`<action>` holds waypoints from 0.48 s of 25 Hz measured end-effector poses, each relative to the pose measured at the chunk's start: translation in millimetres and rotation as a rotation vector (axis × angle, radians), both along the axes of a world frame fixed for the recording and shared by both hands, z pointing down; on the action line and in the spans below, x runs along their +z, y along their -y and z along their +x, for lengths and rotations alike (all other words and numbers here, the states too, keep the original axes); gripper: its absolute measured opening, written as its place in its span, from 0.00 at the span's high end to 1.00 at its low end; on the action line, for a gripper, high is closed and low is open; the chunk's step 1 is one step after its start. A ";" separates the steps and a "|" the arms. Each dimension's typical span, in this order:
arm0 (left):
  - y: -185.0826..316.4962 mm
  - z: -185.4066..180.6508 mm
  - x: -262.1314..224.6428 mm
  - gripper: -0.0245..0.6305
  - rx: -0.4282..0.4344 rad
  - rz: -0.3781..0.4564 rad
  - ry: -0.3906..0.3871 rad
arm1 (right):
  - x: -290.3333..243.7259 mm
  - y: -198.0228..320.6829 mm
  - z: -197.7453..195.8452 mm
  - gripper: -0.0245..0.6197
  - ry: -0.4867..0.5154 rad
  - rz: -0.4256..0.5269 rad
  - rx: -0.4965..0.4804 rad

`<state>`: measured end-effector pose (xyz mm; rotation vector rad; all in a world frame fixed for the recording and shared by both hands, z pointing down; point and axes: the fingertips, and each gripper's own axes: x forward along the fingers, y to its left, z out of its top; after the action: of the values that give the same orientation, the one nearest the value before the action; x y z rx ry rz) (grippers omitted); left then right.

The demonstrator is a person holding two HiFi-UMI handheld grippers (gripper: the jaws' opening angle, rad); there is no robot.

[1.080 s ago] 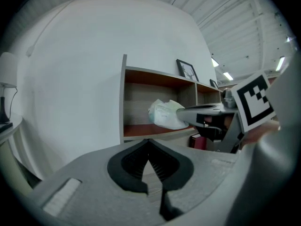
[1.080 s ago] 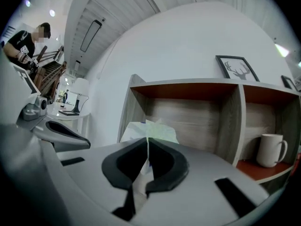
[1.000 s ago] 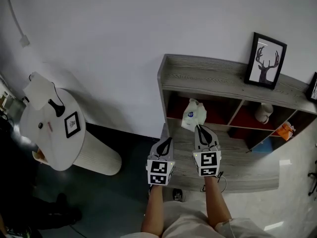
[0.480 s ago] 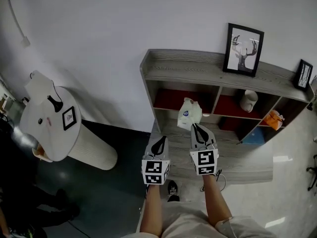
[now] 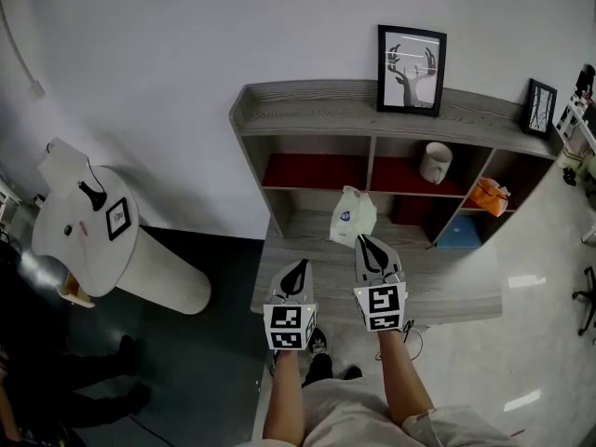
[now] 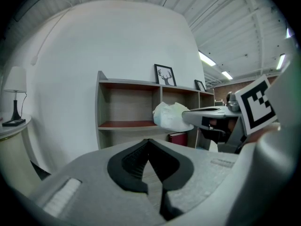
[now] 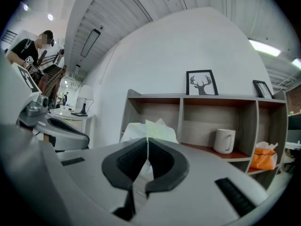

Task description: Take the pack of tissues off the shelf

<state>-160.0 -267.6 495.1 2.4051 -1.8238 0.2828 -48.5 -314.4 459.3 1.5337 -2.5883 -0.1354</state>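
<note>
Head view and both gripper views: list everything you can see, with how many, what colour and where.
shelf: one, grey wood with red insides, against the white wall
pack of tissues: one, white with a blue mark, held in front of the shelf
framed pictures: two, black frames, on top of the shelf
mug: one, white, upper middle compartment
bag: one, orange, upper right compartment
blue item: one, lower right compartment, too small to name
round table: one, white, left of the shelf
lamp: one, white shade, on the round table
left gripper: grey, shut, empty
right gripper: grey, shut on the pack of tissues
</note>
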 end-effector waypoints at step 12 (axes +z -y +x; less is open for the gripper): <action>-51.5 47.4 20.1 0.95 0.044 -0.025 -0.029 | 55.9 -64.1 37.5 0.94 -0.006 -0.066 0.009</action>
<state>-112.6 -216.1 515.2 2.4224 -1.7469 0.2714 -10.9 -250.3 515.2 1.5194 -2.5546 -0.0524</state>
